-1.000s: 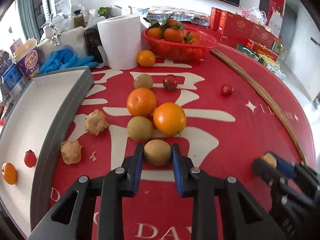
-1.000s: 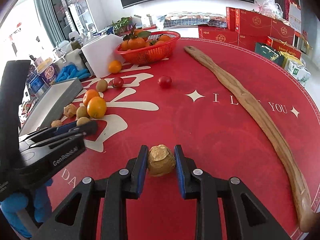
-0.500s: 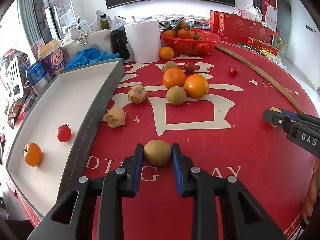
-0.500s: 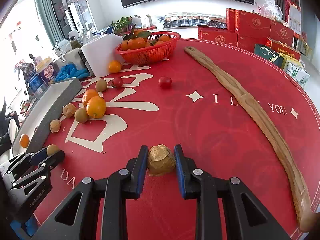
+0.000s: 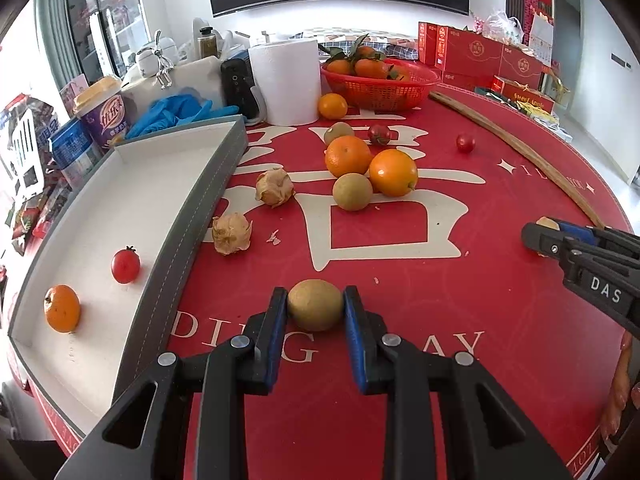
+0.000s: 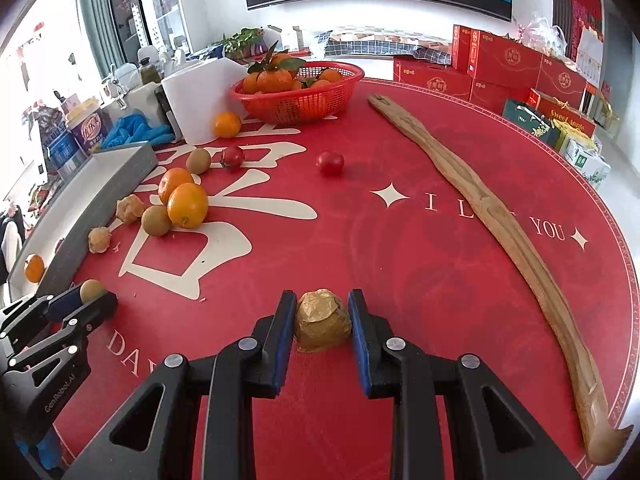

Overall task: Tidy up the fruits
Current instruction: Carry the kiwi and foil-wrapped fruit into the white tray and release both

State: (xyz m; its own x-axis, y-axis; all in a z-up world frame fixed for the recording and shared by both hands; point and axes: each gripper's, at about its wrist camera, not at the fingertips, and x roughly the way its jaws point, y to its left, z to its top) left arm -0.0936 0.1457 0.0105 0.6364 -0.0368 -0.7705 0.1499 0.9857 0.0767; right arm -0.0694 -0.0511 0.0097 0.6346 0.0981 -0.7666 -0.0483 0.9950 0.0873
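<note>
My left gripper is shut on a brown kiwi, held above the red table mat near the front edge. My right gripper is shut on a golden papery husk fruit. The grey-walled white tray lies left of the left gripper and holds a small orange and a cherry tomato. On the mat beyond lie two oranges, another kiwi, two husk fruits and cherry tomatoes. In the right wrist view the left gripper shows at far left with its kiwi.
A red basket of tangerines stands at the back, with a loose orange and a paper-towel roll beside it. A long wooden stick lies along the mat's right side. Cups, blue gloves and red boxes crowd the table's far edges.
The left gripper has carried the kiwi back from the fruit cluster toward the front of the mat, beside the tray, then held still. The right gripper keeps its husk fruit in place.
</note>
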